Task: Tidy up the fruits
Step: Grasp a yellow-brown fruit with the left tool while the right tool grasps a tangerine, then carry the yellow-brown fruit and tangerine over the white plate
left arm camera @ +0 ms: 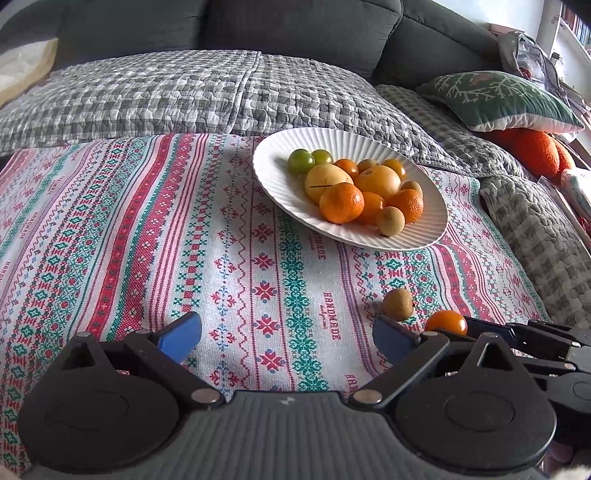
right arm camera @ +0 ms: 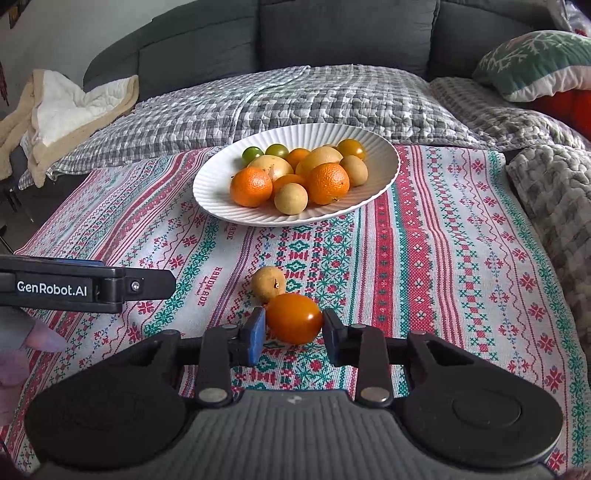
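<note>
nearest in the right wrist view, the right claw [right arm camera: 294, 334] is seen low over the patterned cloth [right arm camera: 443, 258], its blue pads set either side of an orange tomato [right arm camera: 293, 317]. the left pad is touching or nearly touching the fruit and the right finger sits against its other side, so the tomato is taken as pinched, though how firmly cannot be told. whether the fruit is still resting on the cloth cannot be made out.

just behind the tomato, touching or almost touching it, a small tan fruit [right arm camera: 268, 283] is seen lying on the cloth.

over in the left wrist view, the left claw [left arm camera: 286, 338] is held spread wide, nothing between its blue pads, only cloth-covered surface below. the same tan fruit [left arm camera: 398, 304] and orange tomato [left arm camera: 446, 322] are picked up to its right, the tomato partly hidden by the black linkage of the right claw.

further back, the white ribbed plate [right arm camera: 221, 206] is seen on the cloth, loaded with fruit: two oranges [right arm camera: 251, 186] at the front, pale yellow fruits, small tan ones, orange tomatoes and two green tomatoes [right arm camera: 252, 154] at the rear.

beyond the plate, a grey checked quilt [right arm camera: 295, 103] is spread over a dark sofa [right arm camera: 332, 33], with a green patterned cushion [right arm camera: 539, 62] to the right and a cream blanket [right arm camera: 74, 107] bundled at the left.
</note>
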### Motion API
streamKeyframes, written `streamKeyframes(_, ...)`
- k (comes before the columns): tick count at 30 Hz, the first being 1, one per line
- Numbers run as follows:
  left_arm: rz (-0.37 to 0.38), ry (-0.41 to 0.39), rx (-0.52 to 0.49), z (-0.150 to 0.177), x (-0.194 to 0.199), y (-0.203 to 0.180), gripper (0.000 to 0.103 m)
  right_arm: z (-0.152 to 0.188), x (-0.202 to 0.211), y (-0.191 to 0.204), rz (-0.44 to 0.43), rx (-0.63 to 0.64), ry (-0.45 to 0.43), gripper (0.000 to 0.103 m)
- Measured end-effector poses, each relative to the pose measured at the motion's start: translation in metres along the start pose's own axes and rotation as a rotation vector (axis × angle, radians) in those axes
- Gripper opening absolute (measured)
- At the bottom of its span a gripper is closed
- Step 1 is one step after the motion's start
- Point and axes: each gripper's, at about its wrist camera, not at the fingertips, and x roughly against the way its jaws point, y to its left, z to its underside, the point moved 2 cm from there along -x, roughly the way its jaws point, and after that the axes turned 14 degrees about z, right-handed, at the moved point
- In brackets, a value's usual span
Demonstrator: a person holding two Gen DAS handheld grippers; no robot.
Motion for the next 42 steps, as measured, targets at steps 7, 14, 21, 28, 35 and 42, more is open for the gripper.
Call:
streamKeyframes(7,0.073,0.006,-0.063,0.000,-0.018,-0.024,0.081,0.004,0.006,-0.027,0.053,-0.057,0.016,0.030)
streamKeyframes(14,0.161,0.014,-0.093,0.001,-0.038,-0.041,0.057,0.007,0.007,-0.038,0.061,-0.087,0.022,0.030)
streamKeyframes(21,0.195,0.028,-0.117,0.003,-0.051,-0.047,0.036,0.007,0.005,-0.038,0.057,-0.084,0.022,0.030)
streamKeyframes(28,0.188,0.023,-0.129,0.001,-0.056,-0.047,0.014,0.008,0.004,-0.038,0.059,-0.092,0.024,0.030)
streamKeyframes(35,0.179,0.024,-0.152,0.003,-0.050,-0.046,0.013,0.008,0.004,-0.040,0.064,-0.102,0.022,0.030)
streamKeyframes(42,0.178,0.009,-0.131,0.003,-0.036,-0.036,0.013,0.006,0.005,-0.042,0.060,-0.137,0.017,0.030)
